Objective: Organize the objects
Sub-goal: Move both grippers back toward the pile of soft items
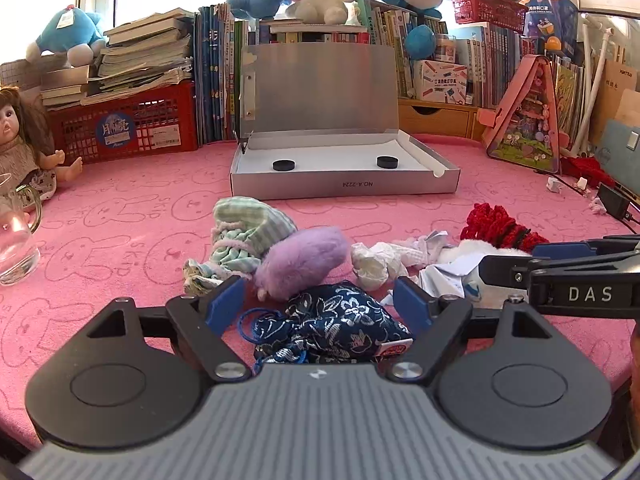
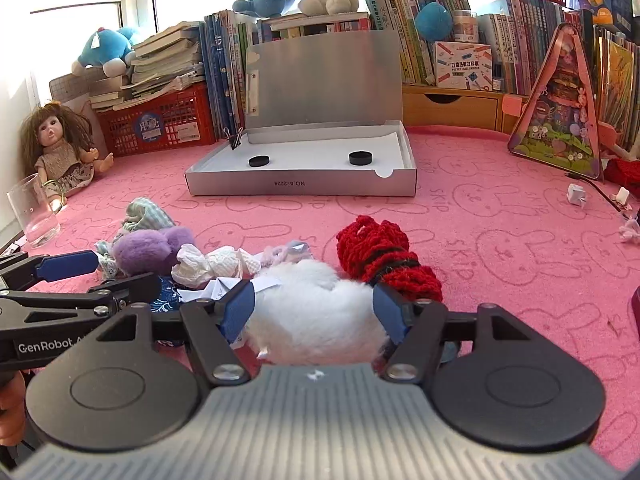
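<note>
A pile of small soft things lies on the pink mat (image 1: 120, 240). My left gripper (image 1: 319, 304) stands open astride a dark blue floral pouch (image 1: 340, 324), with a gap at its left pad. Beyond it lie a purple fluffy piece (image 1: 300, 260), a green checked pouch (image 1: 244, 228) and crumpled white paper (image 1: 376, 266). My right gripper (image 2: 314, 312) is open around a white fluffy piece (image 2: 316, 312) that fills the space between its pads. A red knitted bundle (image 2: 384, 256) lies just past it. Each gripper shows in the other's view, the right gripper (image 1: 510, 259) and the left gripper (image 2: 126, 270).
An open silver box (image 1: 344, 188) holding two black discs (image 1: 283, 165) stands behind the pile. A glass mug (image 1: 16, 240) and a doll (image 2: 60, 148) are at the left. Books, a red crate (image 1: 128, 124) and plush toys line the back; a triangular pink tin (image 2: 560, 120) stands at the right.
</note>
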